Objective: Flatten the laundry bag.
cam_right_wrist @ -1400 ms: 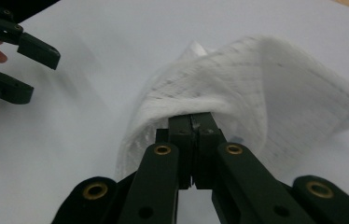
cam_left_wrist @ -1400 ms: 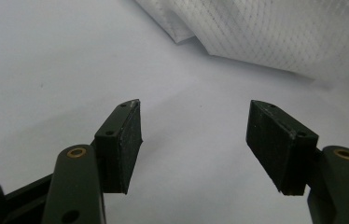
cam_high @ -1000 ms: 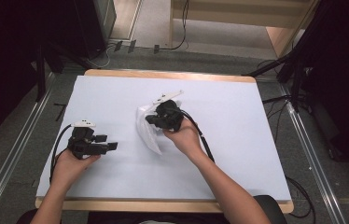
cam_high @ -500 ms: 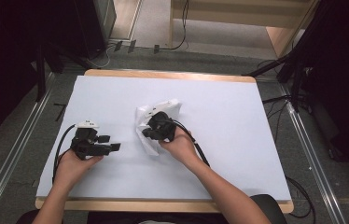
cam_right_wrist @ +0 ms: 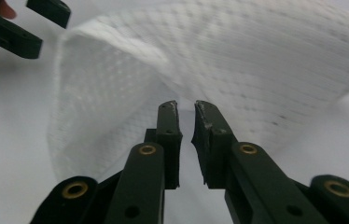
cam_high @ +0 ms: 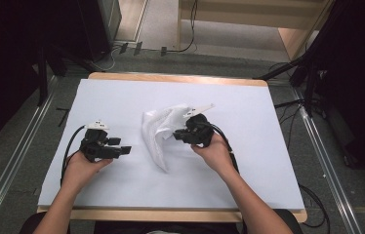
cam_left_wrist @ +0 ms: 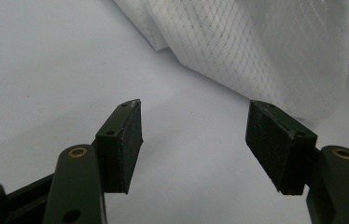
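A white mesh-patterned cloth (cam_high: 157,132) lies crumpled at the middle of the white table sheet (cam_high: 122,97), one edge raised. My right gripper (cam_high: 177,135) sits at the cloth's right side, its jaws nearly closed on a fold of the cloth (cam_right_wrist: 256,60). In the right gripper view the right gripper (cam_right_wrist: 186,109) pinches thin fabric and the cloth arches up beyond the tips. My left gripper (cam_high: 126,149) rests on the sheet left of the cloth, open and holding nothing. In the left gripper view the left gripper (cam_left_wrist: 193,135) points at the cloth's lower edge (cam_left_wrist: 266,51), a short gap away.
The table's wooden rim (cam_high: 175,78) borders the sheet at the far side. Cables and dark stands sit on the floor (cam_high: 161,29) beyond. My left gripper (cam_right_wrist: 53,32) also appears at the top left of the right gripper view.
My right gripper swung left, then back right, drawing the cloth with it so a long corner trails toward me. My left gripper edged slightly right toward the cloth.
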